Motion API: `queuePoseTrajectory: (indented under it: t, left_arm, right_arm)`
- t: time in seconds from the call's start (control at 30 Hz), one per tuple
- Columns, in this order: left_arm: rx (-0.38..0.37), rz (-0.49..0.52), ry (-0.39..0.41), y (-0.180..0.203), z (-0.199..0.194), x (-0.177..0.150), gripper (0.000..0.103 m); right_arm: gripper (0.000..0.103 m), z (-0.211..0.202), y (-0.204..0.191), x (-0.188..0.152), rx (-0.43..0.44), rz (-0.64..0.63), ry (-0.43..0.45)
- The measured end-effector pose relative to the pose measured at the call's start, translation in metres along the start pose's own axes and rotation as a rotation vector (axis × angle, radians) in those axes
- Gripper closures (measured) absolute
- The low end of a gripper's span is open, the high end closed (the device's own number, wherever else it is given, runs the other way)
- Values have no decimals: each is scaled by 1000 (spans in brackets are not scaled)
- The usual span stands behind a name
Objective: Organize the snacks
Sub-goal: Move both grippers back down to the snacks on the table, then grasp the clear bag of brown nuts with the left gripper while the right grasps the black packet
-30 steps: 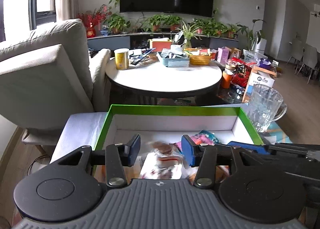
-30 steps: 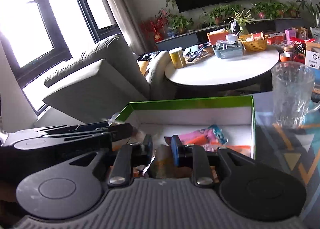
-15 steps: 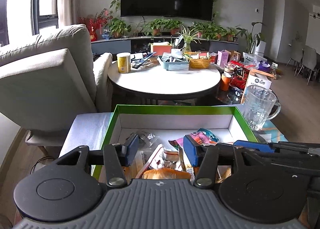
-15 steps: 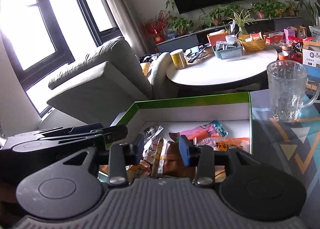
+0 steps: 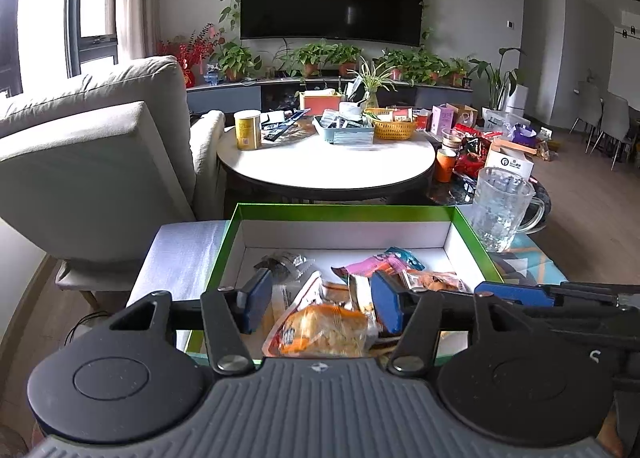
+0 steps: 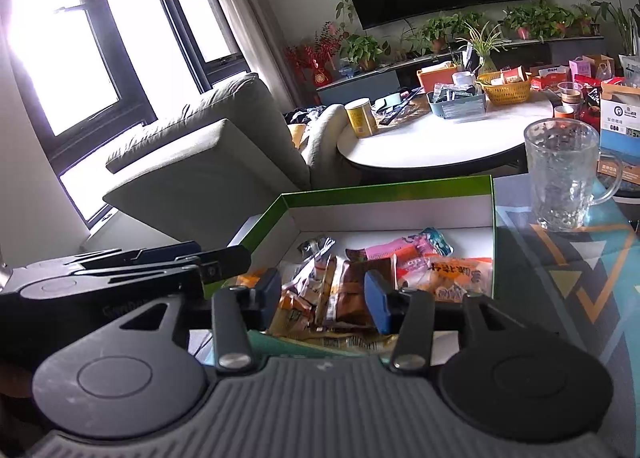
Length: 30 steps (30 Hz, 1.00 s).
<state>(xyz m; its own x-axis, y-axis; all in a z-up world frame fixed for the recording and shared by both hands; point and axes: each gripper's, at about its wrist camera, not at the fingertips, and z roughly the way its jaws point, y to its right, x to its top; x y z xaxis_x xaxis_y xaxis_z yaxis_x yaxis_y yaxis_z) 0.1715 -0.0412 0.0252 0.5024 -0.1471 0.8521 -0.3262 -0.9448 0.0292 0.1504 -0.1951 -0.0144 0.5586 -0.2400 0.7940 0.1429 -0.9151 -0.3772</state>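
A green-rimmed white box [image 5: 344, 210] [image 6: 384, 189] sits in front of both grippers and holds several snack packets. An orange packet [image 5: 324, 332] lies nearest in the left wrist view, a pink packet [image 5: 380, 262] farther back. In the right wrist view a brown packet [image 6: 352, 290], an orange packet [image 6: 456, 276] and a pink packet [image 6: 400, 248] lie in the box. My left gripper [image 5: 318, 306] is open and empty above the box's near edge. My right gripper [image 6: 324, 300] is open and empty beside it, above the near edge.
A glass mug [image 5: 500, 213] [image 6: 560, 173] stands right of the box on a patterned mat. A round white table [image 5: 324, 161] with baskets and a yellow can stands behind. A grey sofa [image 5: 92, 153] is at the left.
Both grippers have pulled back and up from the box. The right gripper's jaws have opened wide, leaving the packet it was closed around in the box. More packets now show.
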Motion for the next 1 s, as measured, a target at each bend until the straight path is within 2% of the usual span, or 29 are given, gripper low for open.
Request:
queuePoseTrajectory:
  t: [0.1, 0.43, 0.77, 1.0]
  left_arm:
    - [-10, -23, -5, -2, -10, -10, 49]
    - [-8, -46, -44, -5, -30, -38, 49]
    - [-16, -27, -55, -1, -47, -53, 49]
    - [-61, -9, -79, 10, -45, -62, 49]
  right_arm:
    - [45, -9, 0, -12, 0, -4, -3]
    - [44, -28, -6, -45, -14, -55, -64]
    - [41, -62, 9, -72, 1, -84, -23]
    - [41, -80, 48, -76, -107, -2, 26]
